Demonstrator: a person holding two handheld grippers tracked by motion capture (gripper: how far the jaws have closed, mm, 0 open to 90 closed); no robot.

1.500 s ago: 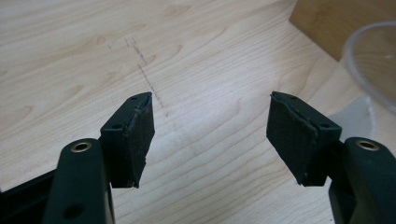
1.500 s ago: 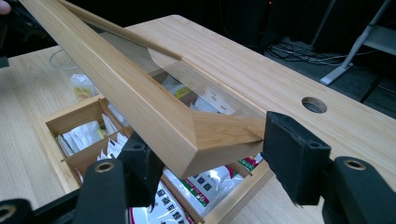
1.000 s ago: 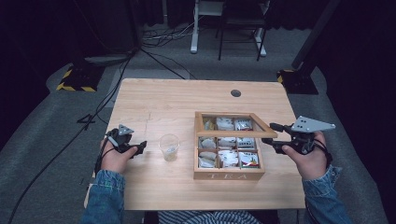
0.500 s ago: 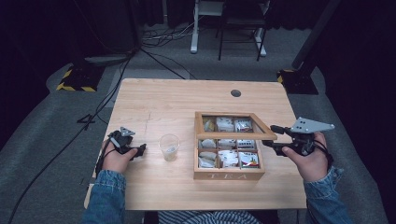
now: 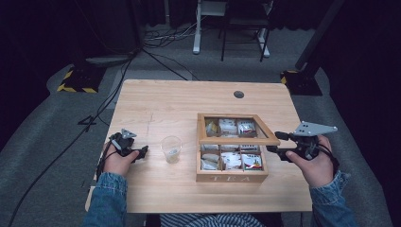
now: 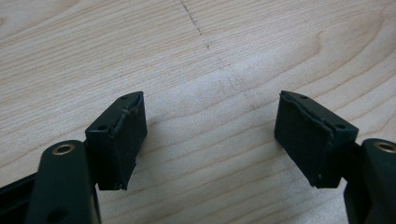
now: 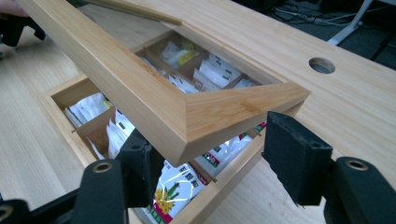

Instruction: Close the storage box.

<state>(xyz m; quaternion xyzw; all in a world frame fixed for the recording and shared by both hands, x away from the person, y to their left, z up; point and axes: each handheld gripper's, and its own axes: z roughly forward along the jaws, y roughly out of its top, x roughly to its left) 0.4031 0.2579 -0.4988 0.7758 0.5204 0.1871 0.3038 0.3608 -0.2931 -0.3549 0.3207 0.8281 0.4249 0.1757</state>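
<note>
The right gripper (image 5: 280, 144) is sitting at the right side of the rectangular light-wood tea box (image 5: 231, 177), and its jaws are straddling the front right corner of the box's glass-paned wooden frame lid (image 5: 239, 140). In the right gripper view the corner of that lid (image 7: 196, 116) is lying between the two black pads, raised and tilted above the box; the left pad is tucked under the frame edge, while the right pad (image 7: 293, 156) is standing just beside the corner with a thin gap showing, so I cannot tell whether the pads are really pinching the wood. Below the lifted lid, the box's compartments are holding paper tea sachets (image 7: 175, 184), directly ahead of and beneath the jaws.

The left gripper (image 5: 135, 149) is resting low over the pale wooden table (image 5: 165, 104), well apart from the box. Its jaws are standing spread wide with bare tabletop (image 6: 210, 140) between them and nothing held. A small clear plastic cup (image 5: 171, 149) is standing upright just beyond its tips, between this gripper and the box.
</note>
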